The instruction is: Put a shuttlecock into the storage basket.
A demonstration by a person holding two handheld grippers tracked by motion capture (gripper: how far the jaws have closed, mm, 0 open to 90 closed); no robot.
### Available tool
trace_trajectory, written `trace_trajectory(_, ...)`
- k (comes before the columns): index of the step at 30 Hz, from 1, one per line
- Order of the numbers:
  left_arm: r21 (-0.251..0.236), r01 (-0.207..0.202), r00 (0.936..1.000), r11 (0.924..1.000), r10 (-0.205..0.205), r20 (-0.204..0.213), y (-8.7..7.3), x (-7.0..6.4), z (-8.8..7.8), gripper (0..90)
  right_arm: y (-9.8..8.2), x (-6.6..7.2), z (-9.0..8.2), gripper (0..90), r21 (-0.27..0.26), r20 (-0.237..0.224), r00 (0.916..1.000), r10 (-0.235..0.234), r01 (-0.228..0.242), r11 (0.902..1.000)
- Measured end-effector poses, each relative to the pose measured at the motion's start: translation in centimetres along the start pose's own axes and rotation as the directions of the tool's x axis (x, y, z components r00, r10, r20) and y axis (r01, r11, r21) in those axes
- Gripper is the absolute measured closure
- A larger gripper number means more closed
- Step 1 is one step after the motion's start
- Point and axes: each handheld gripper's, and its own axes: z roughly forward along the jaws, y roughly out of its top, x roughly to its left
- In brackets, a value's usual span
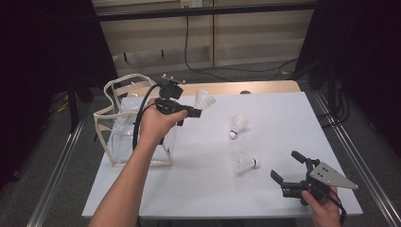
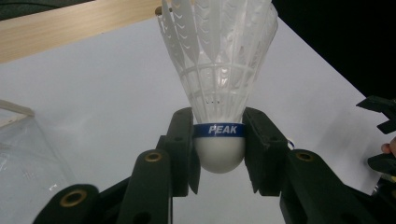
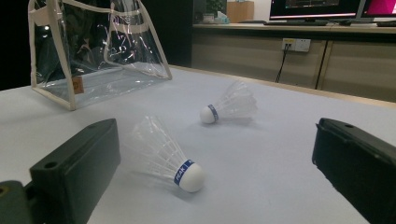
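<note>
My left gripper [image 1: 195, 112] is raised above the table beside a clear bag [image 1: 124, 127] with cream trim, shut on a white feather shuttlecock [image 1: 204, 99]. In the left gripper view the jaws clamp its cork base at the blue band, and the shuttlecock [image 2: 218, 93] points its feathers away from me. Two more shuttlecocks lie on the white table [image 1: 283, 123]: one [image 1: 238, 126] mid-table, one [image 1: 245, 163] nearer me. My right gripper [image 1: 289, 166] rests open at the front right, jaws wide, facing the near shuttlecock [image 3: 163, 156] and the far one [image 3: 229, 107].
The clear bag [image 3: 93, 51] stands upright at the table's left edge, handles up. A wooden strip [image 1: 227, 88] runs along the table's far edge. Metal rails flank the table on both sides, and dark curtains hang to the left and right.
</note>
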Motion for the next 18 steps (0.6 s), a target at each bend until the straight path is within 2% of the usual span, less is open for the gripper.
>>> trace_trajectory(18, -0.018, 0.032, 0.9989, 0.9993, -0.033, -0.034, 0.63, 0.86, -0.50, 65.5, 0.00, 0.00, -0.03, 0.9, 0.002, 0.000, 1.0000, 0.003, -0.003, 1.0000)
